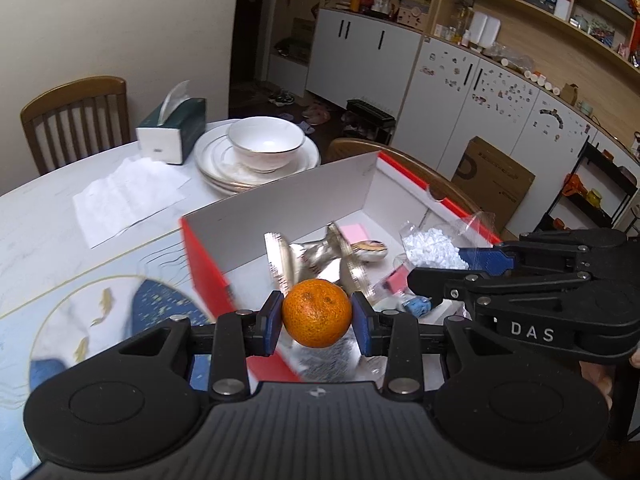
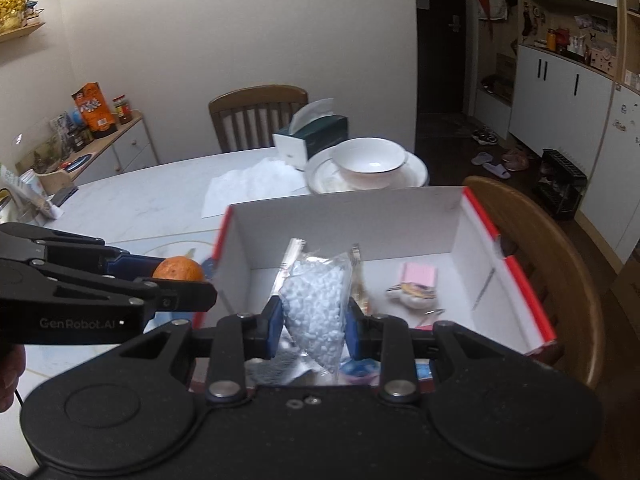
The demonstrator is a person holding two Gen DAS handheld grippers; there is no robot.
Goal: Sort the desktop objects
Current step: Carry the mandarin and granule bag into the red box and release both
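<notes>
My left gripper (image 1: 317, 318) is shut on an orange tangerine (image 1: 316, 312) and holds it above the near left edge of the red box (image 1: 204, 268) with a white inside. My right gripper (image 2: 314, 322) is shut on a clear bag of white pellets (image 2: 316, 308) over the box's (image 2: 516, 276) near part. In the left wrist view the right gripper (image 1: 460, 266) and its bag (image 1: 434, 248) show at the right. In the right wrist view the left gripper (image 2: 192, 280) and tangerine (image 2: 178, 269) show at the left. Inside the box lie silver foil packets (image 1: 316, 256), a pink pad (image 2: 418, 274) and a small patterned dish (image 2: 414, 294).
A white bowl on stacked plates (image 1: 260, 152), a green tissue box (image 1: 172, 128) and a white paper sheet (image 1: 128, 196) sit on the marble table beyond the box. A blue patterned mat (image 1: 100, 312) lies left of the box. Wooden chairs (image 2: 556, 264) stand around.
</notes>
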